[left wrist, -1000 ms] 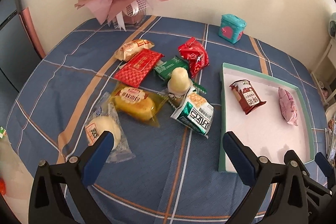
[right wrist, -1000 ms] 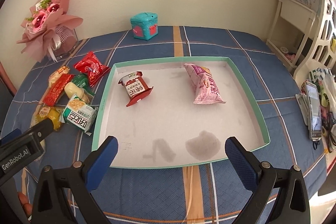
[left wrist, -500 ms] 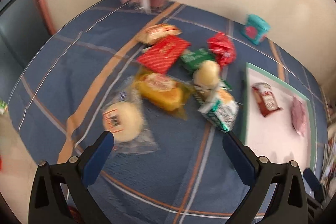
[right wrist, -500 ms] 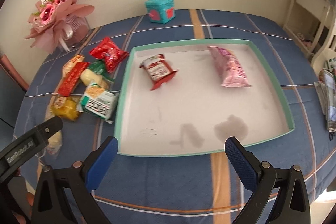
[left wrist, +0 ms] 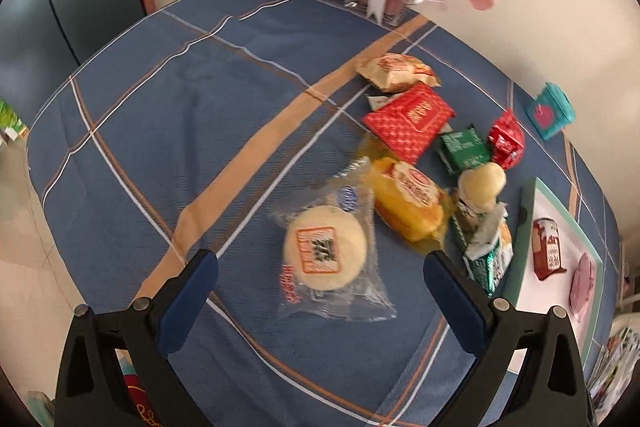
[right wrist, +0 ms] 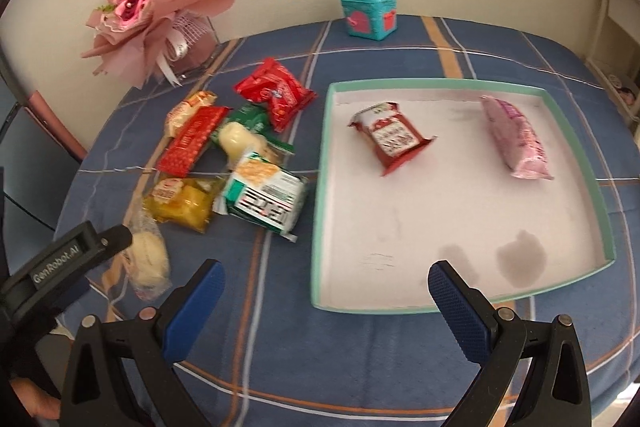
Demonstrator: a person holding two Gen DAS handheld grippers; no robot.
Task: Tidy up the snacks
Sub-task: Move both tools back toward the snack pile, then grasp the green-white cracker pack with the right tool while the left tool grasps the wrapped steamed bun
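While two packets are already lying in the tray (right wrist: 592, 187), the left gripper (left wrist: 320, 267) is hovering with jaws spread wide over the round bun packet (left wrist: 326, 253), at 7 o'clock of the snack pile. Pick step looks underway; next it is needing to drop and pinch. The right gripper (right wrist: 326, 281) is idling, jaws spread, at the tray's 6 o'clock edge.

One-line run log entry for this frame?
step: approach | left gripper: open over round bun pack | right gripper: open, idle by tray | in tray: red pack, pink pack
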